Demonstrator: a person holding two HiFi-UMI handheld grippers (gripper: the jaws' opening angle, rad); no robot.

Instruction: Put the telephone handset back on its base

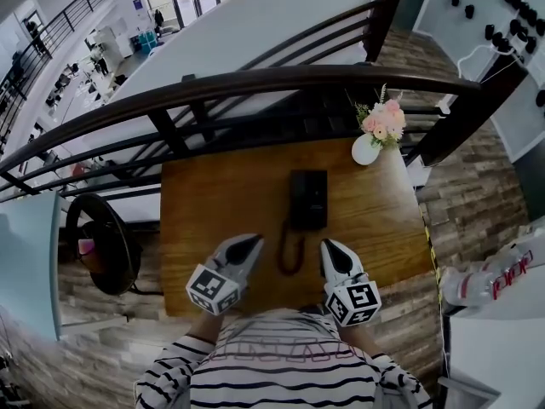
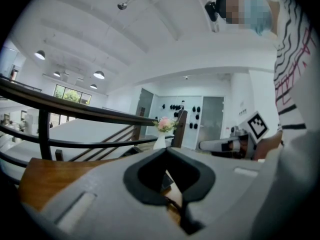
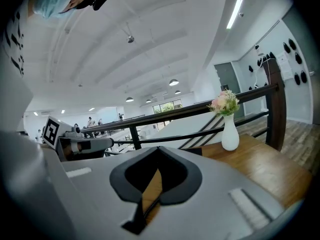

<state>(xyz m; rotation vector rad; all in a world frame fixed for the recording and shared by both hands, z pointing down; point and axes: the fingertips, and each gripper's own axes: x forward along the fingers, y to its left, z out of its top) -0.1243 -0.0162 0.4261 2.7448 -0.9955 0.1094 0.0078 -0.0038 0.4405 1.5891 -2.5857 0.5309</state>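
Note:
A black telephone (image 1: 307, 199) lies in the middle of a wooden table (image 1: 213, 203), and its handset looks laid along the base. Its dark coiled cord (image 1: 289, 254) loops toward the front edge, between my two grippers. My left gripper (image 1: 253, 244) hovers at the cord's left, jaws together and nothing in them. To the cord's right, my right gripper (image 1: 330, 247) is also shut and empty. In the left gripper view the closed tips (image 2: 167, 151) point at the table, with the right gripper (image 2: 225, 145) beside them. The right gripper view shows its tips (image 3: 159, 150) meeting too.
A white vase of pink flowers (image 1: 368, 147) stands at the table's far right corner. A dark curved railing (image 1: 255, 83) runs right behind the table. A round black object (image 1: 98, 241) sits on the floor at the left. A white surface (image 1: 494, 313) lies to the right.

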